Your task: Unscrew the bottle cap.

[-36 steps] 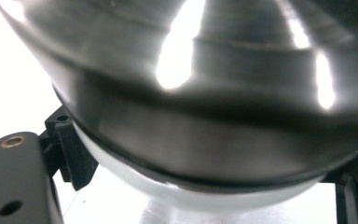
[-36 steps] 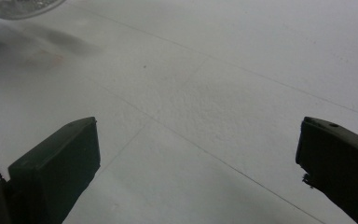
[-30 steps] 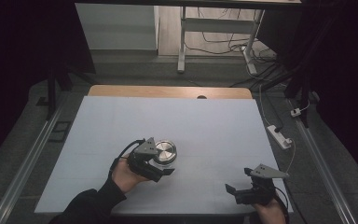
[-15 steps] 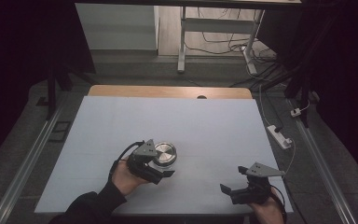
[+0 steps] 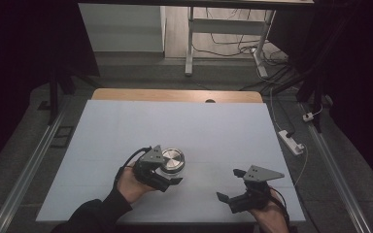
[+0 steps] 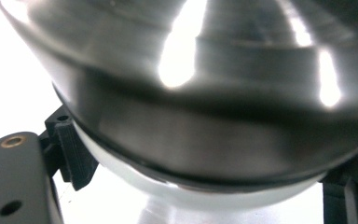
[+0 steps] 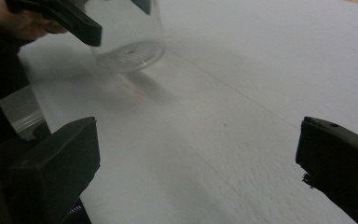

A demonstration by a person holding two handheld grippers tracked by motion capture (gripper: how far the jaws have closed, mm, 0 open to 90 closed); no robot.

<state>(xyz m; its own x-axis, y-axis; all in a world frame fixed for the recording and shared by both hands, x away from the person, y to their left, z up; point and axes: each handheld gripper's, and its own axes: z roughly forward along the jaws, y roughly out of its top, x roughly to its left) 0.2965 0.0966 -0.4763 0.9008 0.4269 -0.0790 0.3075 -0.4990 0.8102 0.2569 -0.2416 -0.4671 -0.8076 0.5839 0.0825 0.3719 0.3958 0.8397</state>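
Brushed-metal lid (image 5: 173, 158) up, glass jar (image 5: 171, 168) upright on the white table (image 5: 126, 126), near its front edge; long axis vertical. Clenched on the jar: left gripper (image 5: 167, 175). Released and well apart: right gripper (image 5: 230, 186). Left gripper view: lid rim (image 6: 205, 116) close above. Right gripper view: jar base (image 7: 129, 54) seated flat. Likely step: steadying; next, right jaws onto lid, squarely.

The jar (image 5: 173, 161) in the left tool (image 5: 167, 175) stands near the surface's (image 5: 184, 121) front edge; the far half lies open.
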